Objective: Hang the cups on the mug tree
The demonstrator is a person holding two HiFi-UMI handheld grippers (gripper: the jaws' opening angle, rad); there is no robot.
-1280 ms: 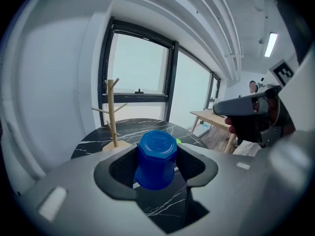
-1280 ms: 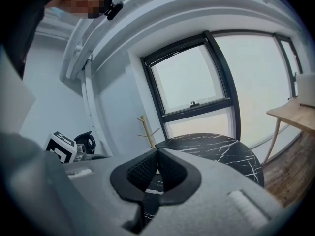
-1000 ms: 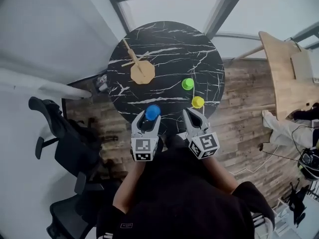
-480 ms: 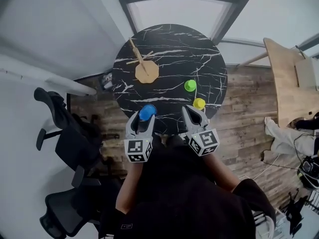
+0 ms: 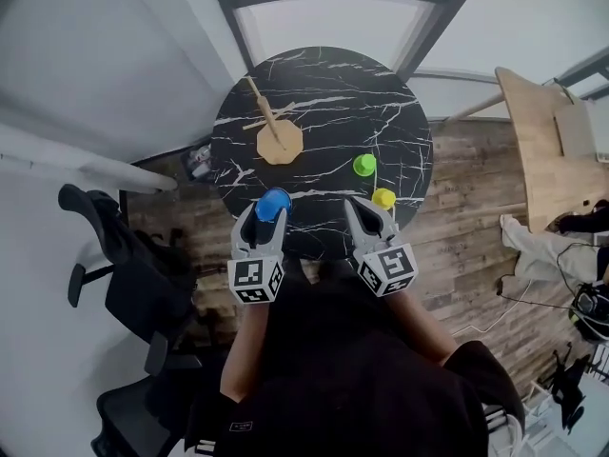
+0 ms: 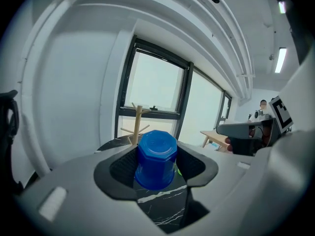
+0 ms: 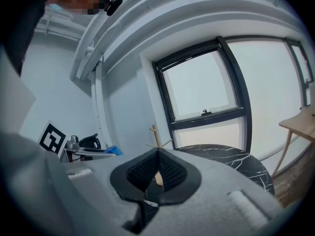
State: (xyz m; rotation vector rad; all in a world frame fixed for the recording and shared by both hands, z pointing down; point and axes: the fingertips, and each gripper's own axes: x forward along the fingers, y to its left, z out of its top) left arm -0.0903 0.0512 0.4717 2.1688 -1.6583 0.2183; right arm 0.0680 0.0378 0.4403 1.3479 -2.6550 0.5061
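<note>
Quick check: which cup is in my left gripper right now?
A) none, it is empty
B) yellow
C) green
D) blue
D: the left gripper is clamped on the blue cup, while the green cup and yellow cup stand on the table.

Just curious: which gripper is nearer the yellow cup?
Right. The right gripper is just beside the yellow cup; the left gripper, holding the blue cup, is farther off.
</note>
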